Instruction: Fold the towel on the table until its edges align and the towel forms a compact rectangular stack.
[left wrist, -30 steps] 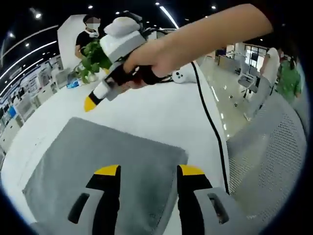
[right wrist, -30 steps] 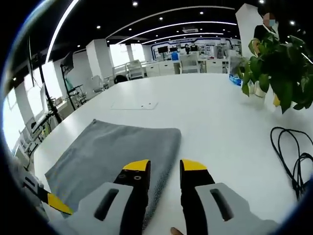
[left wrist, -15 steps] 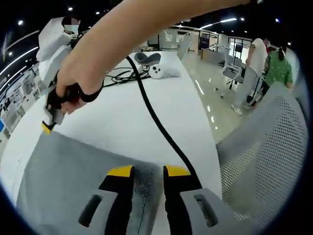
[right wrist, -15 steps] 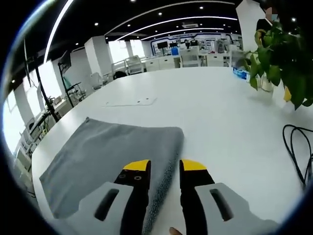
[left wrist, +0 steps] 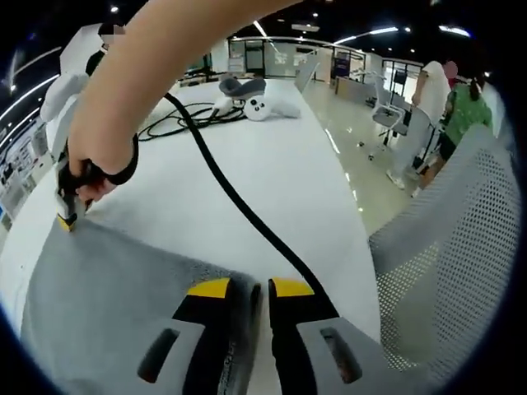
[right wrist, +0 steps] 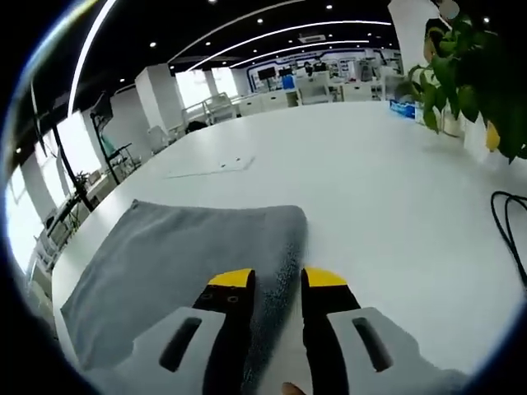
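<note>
The grey towel lies flat on the white table. My left gripper has its yellow-tipped jaws closed to a narrow gap on the towel's near right corner. In the left gripper view a hand holds my right gripper, whose tip touches the towel's far left corner. In the right gripper view the towel spreads to the left and its right edge runs between the jaws of my right gripper, which stand a little apart.
A black cable trails from the right gripper across the table. A white controller lies at the far end. A mesh chair stands at the table's right edge, with people beyond. A potted plant stands nearby.
My left gripper's jaws have closed from wide open onto the towel's corner. My right gripper has come down from above the table to the towel's far corner, its edge now between the jaws.
</note>
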Available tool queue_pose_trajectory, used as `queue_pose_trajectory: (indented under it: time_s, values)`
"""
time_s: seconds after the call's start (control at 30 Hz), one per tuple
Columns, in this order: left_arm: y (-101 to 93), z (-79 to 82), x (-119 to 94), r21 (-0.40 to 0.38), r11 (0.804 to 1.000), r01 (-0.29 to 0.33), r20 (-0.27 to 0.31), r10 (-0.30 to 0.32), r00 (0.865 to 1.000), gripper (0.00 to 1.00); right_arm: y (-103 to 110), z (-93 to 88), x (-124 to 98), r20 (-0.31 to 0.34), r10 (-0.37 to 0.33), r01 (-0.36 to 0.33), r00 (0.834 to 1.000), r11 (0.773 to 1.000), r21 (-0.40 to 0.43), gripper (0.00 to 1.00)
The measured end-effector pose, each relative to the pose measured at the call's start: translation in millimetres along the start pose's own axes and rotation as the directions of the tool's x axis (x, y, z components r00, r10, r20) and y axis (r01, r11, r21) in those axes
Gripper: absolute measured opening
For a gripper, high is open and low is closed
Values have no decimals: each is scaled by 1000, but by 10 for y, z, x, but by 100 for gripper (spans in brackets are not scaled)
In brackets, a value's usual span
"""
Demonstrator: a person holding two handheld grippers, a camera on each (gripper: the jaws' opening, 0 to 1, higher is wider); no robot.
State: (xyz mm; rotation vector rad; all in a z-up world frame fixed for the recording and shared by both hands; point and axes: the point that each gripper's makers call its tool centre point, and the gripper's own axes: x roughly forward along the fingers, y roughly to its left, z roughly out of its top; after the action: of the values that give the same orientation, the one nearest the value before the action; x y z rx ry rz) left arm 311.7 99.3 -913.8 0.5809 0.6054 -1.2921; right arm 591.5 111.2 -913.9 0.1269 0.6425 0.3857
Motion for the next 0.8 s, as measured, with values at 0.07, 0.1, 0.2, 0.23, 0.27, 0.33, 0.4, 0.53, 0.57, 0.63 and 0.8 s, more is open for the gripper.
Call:
queue_pose_trajectory:
  time_s: [0.07,0.1,0.2,0.23,0.27,0.33,0.4,0.53,0.57,0.63,0.8]
  values:
    - [12,7,0,30,999,-17,-4,17,1000,16,-12,34,2,9,-3,3,1000,1000,4,17]
    - [18,7,2,37,999,-22,-3,22,1000,15,-18,46,6,9,-7,7,1000,1000,6,17]
    - [50,5,9,23,999,-33,2,33,999,13,-60,103,44,21,-16,15,1000,1000,18,17]
    - [54,6,13,22,999,-36,6,36,999,13,-71,117,62,29,-18,17,999,999,27,17]
    - [55,8,12,20,999,-39,10,39,999,12,-72,128,66,33,-17,16,999,999,33,17]
    - [58,7,6,17,999,-48,17,48,999,11,-63,140,77,41,-17,15,999,999,50,15]
    - [59,-6,17,48,998,-49,17,48,999,6,-47,141,99,41,-7,4,999,998,58,8]
    - [80,-8,30,61,997,-48,15,47,999,4,3,149,94,48,14,-18,999,997,71,2]
    - [82,-8,37,59,997,-47,18,46,999,4,10,154,90,53,22,-26,998,997,79,2]
    - [82,-3,33,48,998,-46,25,45,999,4,10,157,69,57,26,-31,998,995,90,2]
    - [91,-1,-14,-10,999,-49,53,50,997,3,72,199,14,73,47,-56,996,991,121,1]
